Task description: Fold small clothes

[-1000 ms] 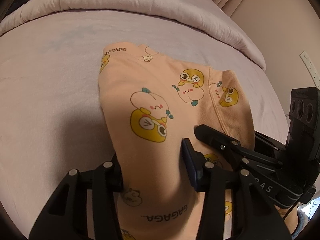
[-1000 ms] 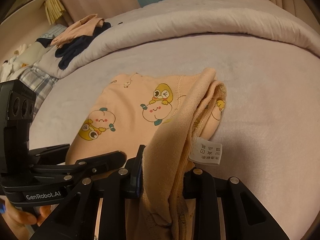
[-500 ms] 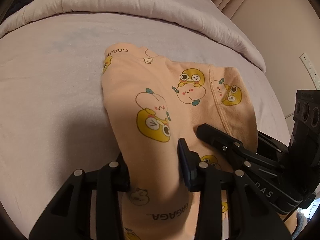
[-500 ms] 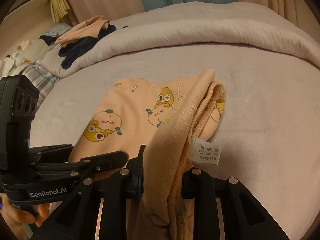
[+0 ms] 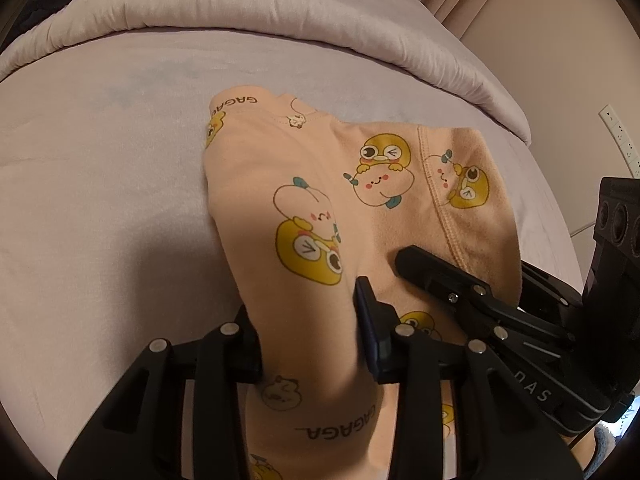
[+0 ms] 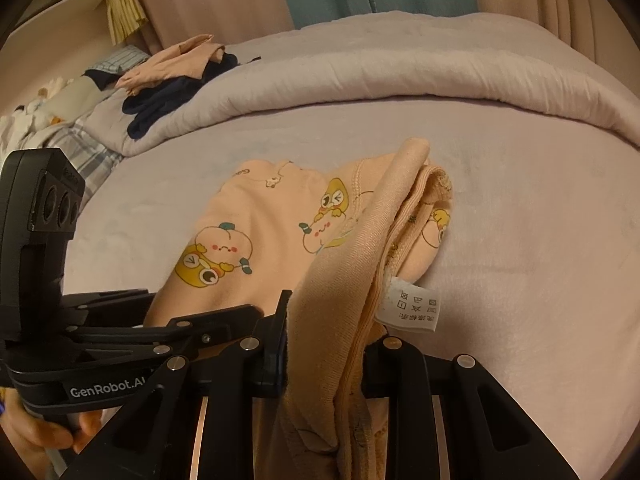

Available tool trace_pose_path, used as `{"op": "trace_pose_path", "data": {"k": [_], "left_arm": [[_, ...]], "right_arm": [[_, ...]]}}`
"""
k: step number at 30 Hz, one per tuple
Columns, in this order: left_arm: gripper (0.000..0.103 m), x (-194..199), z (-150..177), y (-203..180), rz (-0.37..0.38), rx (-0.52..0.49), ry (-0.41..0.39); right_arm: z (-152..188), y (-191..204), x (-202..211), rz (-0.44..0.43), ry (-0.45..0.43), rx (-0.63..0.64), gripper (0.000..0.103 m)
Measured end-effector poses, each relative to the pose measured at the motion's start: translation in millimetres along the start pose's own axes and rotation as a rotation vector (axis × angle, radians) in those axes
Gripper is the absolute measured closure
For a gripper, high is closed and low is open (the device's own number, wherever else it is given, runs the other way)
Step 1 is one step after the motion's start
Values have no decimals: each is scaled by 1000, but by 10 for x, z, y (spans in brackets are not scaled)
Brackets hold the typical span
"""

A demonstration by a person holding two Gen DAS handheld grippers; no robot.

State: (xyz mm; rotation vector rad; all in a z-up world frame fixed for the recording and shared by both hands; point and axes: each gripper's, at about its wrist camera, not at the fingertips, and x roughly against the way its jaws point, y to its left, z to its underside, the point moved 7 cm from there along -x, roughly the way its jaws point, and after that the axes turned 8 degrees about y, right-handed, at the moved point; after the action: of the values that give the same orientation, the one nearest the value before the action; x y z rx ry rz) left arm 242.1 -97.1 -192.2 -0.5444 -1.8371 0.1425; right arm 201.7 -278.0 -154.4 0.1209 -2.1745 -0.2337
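On the bed (image 5: 100, 184), both grippers' jaws, the left's just closing, clamp the peach garment (image 5: 312, 208).

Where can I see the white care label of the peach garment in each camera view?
Left wrist view: care label not visible.
Right wrist view: care label hangs right of centre, above the right gripper.
Shared landmark: yellow winking character print on the peach garment.

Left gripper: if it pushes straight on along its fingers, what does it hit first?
Probably the peach printed garment it already clamps: the left gripper points down along that cloth, with the bed sheet underneath. Depth is unclear.
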Motion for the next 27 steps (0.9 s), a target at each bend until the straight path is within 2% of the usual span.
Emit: {"op": "trace_pose_path", "data": {"k": [27], "left_arm": [[68, 21, 23, -124, 5, -12, -4]], "right_arm": [[-15, 50, 124, 4, -22, 24, 76]]}}
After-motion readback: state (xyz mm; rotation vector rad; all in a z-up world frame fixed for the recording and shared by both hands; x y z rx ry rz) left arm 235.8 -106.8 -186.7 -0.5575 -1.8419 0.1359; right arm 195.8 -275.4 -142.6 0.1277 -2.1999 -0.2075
